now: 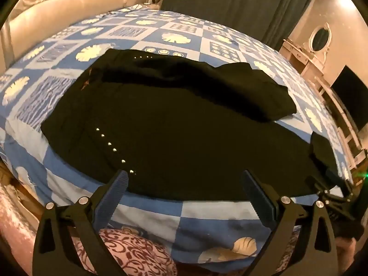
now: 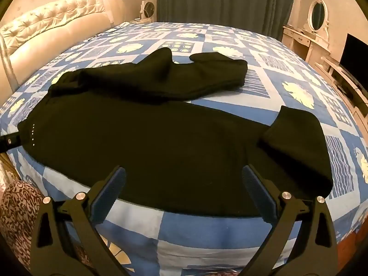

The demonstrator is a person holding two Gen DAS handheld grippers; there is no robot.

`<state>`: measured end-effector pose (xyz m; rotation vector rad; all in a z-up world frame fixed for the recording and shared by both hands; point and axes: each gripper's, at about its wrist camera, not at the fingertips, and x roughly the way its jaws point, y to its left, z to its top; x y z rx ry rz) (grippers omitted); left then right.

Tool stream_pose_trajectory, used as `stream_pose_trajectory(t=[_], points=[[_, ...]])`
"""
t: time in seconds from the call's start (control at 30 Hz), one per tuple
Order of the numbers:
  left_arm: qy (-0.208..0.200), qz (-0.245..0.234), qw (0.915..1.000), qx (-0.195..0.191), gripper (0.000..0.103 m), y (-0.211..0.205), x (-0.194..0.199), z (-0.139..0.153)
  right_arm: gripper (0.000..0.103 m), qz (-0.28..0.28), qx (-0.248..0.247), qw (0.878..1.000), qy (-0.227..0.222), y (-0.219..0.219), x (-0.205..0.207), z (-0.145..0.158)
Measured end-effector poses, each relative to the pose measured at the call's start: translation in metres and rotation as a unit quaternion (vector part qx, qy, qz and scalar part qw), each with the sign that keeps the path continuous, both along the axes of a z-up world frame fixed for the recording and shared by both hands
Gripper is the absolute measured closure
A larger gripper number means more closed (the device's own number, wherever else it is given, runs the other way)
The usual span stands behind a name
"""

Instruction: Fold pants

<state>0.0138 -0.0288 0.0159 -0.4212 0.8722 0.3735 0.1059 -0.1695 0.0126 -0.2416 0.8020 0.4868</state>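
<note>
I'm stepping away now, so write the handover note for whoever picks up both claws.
Left claw: open, holding nothing, hanging over the near edge of the pants by the line of small shiny studs.
Right claw: open, holding nothing, over the same near edge further along.
Pants: black, spread across the blue patterned bedspread. The legs lie apart; the near leg's end is flipped back on itself, and the far leg is rumpled.
Done: pants laid out, no neat fold visible.
Left: probably smooth the legs, bring one over the other, then fold lengthwise.
</note>
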Motion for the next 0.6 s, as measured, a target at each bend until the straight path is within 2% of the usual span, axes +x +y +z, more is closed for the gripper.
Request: stream_pose_trajectory(t=[0.23, 0.3, 0.6], points=[[0.018, 0.010, 0.9973, 0.070, 0.005, -0.005, 0.015, 0.006, 0.002, -0.020, 0.015, 0.999, 0.022, -0.005, 0.006, -0.005], [0.009, 0.010, 0.9974, 0.071, 0.005, -0.007, 0.002, 0.005, 0.002, -0.024, 0.018, 0.999, 0.022, -0.010, 0.006, -0.004], [0.015, 0.013, 0.9977, 0.065, 0.005, -0.007, 0.005, 0.002, 0.002, -0.020, 0.016, 0.999, 0.021, -0.009, 0.005, -0.005]])
